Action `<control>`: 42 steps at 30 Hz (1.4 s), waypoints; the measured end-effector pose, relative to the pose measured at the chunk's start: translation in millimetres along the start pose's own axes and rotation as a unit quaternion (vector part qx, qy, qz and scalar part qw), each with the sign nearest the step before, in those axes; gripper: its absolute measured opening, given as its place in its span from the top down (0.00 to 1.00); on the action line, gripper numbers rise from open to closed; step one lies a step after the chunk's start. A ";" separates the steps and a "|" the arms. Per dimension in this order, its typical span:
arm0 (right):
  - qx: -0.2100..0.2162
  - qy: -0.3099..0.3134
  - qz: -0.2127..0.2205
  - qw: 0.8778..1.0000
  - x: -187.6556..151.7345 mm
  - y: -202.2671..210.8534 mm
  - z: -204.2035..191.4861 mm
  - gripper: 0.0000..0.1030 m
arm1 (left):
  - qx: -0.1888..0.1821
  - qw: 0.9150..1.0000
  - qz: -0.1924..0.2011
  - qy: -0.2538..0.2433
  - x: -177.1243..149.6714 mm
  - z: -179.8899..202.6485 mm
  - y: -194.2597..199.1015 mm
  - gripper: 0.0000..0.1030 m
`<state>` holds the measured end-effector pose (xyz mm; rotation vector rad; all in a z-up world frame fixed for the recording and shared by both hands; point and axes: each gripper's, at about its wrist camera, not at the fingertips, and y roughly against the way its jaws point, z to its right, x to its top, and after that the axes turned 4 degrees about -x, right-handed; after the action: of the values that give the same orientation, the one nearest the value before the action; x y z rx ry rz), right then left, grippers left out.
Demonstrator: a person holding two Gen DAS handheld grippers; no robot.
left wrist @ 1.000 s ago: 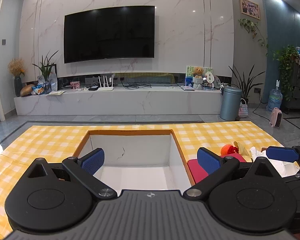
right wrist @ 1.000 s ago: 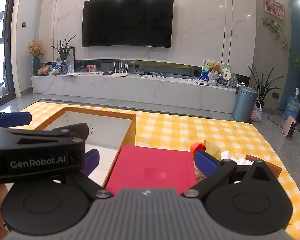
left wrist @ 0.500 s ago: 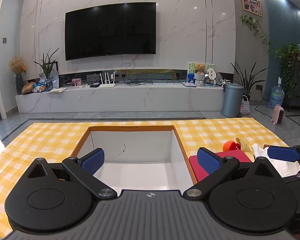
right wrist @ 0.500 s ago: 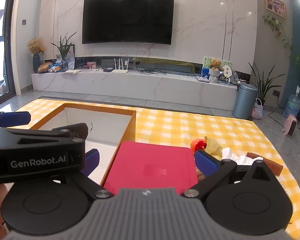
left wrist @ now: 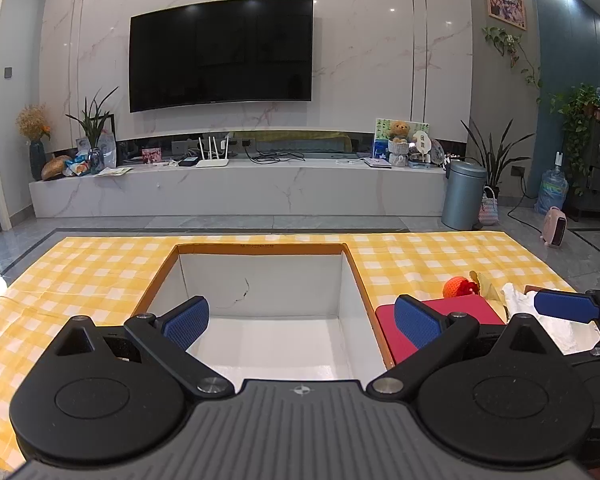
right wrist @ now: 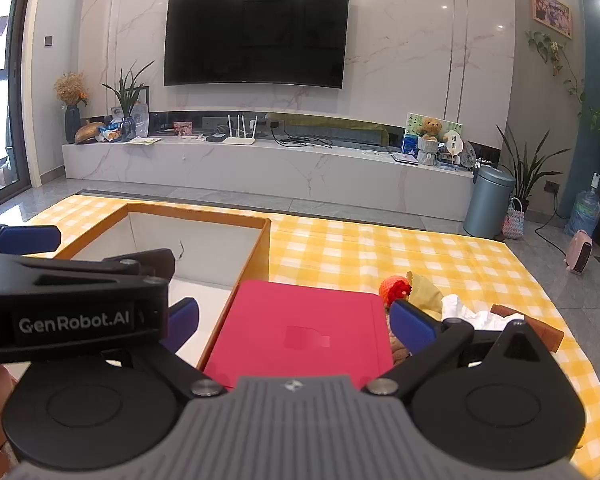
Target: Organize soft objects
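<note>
Hovering with jaws spread and empty: left gripper (left wrist: 300, 322) centre frame over the white-lined, orange-rimmed box (left wrist: 260, 249); right gripper (right wrist: 294, 322) over a flat red lid (right wrist: 304, 330). Only in the right view, lower right: orange knit ball (right wrist: 394, 287), crumpled white tissue (right wrist: 466, 314), brown slab half hidden, on the yellow-checked bench (right wrist: 380, 252).

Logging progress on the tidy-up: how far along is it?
Nothing looks done: the box shows only bare white floor. Nothing is in hand; the left tool and right tool are both open. Left: the orange knitted toy, yellow cloth and white tissue beside the red pad.
</note>
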<state>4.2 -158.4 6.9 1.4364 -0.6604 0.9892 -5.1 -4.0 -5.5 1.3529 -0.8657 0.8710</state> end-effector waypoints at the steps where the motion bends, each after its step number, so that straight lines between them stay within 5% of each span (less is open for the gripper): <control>1: 0.000 0.001 0.000 1.000 0.1 0.0 0.0 0.03 | -0.003 1.000 -0.001 0.002 -0.2 -0.8 -0.5 0.00; 29: 0.010 -0.001 -0.008 1.000 -3.3 -3.9 2.5 0.03 | -0.001 1.000 -0.023 0.014 -0.3 0.1 -2.1 0.00; 42: -0.017 -0.019 0.013 1.000 2.3 11.5 45.6 0.03 | 0.005 1.000 -0.015 0.013 15.2 19.0 10.4 0.00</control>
<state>3.9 -204.2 17.9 1.4228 -0.7225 0.9676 -8.2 -22.4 13.3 1.3573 -0.8205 0.8676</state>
